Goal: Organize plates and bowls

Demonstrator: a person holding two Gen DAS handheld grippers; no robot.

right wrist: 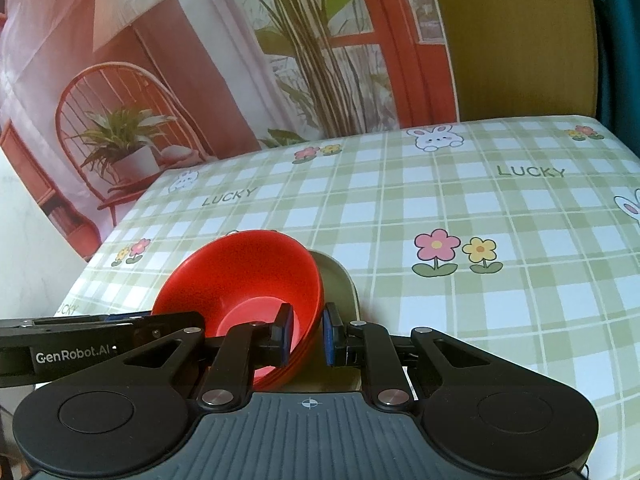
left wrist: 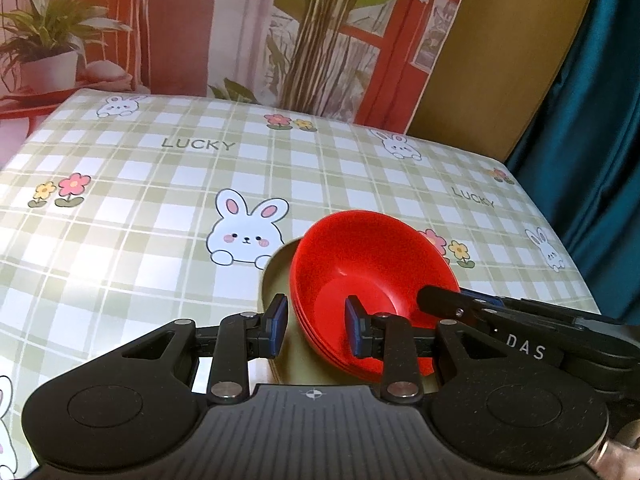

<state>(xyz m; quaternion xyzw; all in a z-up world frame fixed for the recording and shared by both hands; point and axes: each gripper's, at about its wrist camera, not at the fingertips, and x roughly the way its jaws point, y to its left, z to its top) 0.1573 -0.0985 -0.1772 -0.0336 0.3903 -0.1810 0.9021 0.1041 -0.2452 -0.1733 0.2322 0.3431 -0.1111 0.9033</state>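
The stack of red bowls (left wrist: 372,264) rests tilted on an olive plate (left wrist: 280,272) on the tabletop (left wrist: 140,208). Left gripper (left wrist: 316,326) and right gripper (right wrist: 308,334) each clamp the stack's rim.

The left hand-held gripper (left wrist: 316,326) points forward and down at a slant. Its two blue-padded fingers (left wrist: 280,322) stand a moderate gap apart, one on the outside and one on the inside of a red rim; whether the pads press on that rim cannot be told.

The right hand-held gripper (right wrist: 308,330) tilts downward at a similar slant, reaching in from the opposite side. Its fingers (right wrist: 289,330) stand closer together, again one inside and one outside the rim, with a sliver of gap showing beside the outer pad. Each gripper's black finger reaches into the other's view.
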